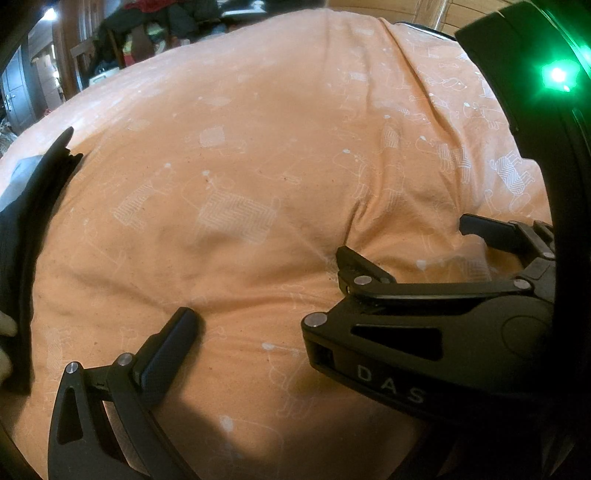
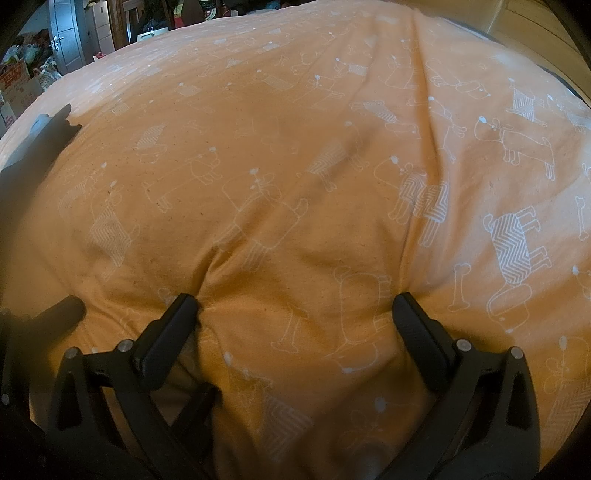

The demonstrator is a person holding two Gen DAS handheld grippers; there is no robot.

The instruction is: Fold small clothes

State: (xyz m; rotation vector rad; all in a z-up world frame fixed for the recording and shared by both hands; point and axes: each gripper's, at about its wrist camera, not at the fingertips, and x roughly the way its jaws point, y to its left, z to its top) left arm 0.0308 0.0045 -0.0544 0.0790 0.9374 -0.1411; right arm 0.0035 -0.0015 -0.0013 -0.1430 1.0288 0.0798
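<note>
A dark folded garment (image 1: 26, 221) lies at the left edge of the orange bedcover (image 1: 258, 147); the right wrist view shows this garment (image 2: 33, 155) far left, partly in shadow. My left gripper (image 1: 291, 317) stands open over bare cover; only its left finger (image 1: 177, 336) shows, the other being hidden behind the right gripper's body. My right gripper (image 1: 404, 240) reaches across from the right, open and holding nothing. In its own view the right gripper (image 2: 293, 301) has both fingertips pressed into the soft cover (image 2: 295, 166). A blurred left-gripper finger (image 2: 66, 308) lies to the left.
The bedcover carries white dog and bone prints and several creases. Something white (image 1: 5, 343) shows beside the garment at the left edge; what it is I cannot tell. Beyond the bed's far edge are cluttered furniture (image 1: 147, 26), a grey door (image 2: 64, 33) and boxes (image 2: 16, 85).
</note>
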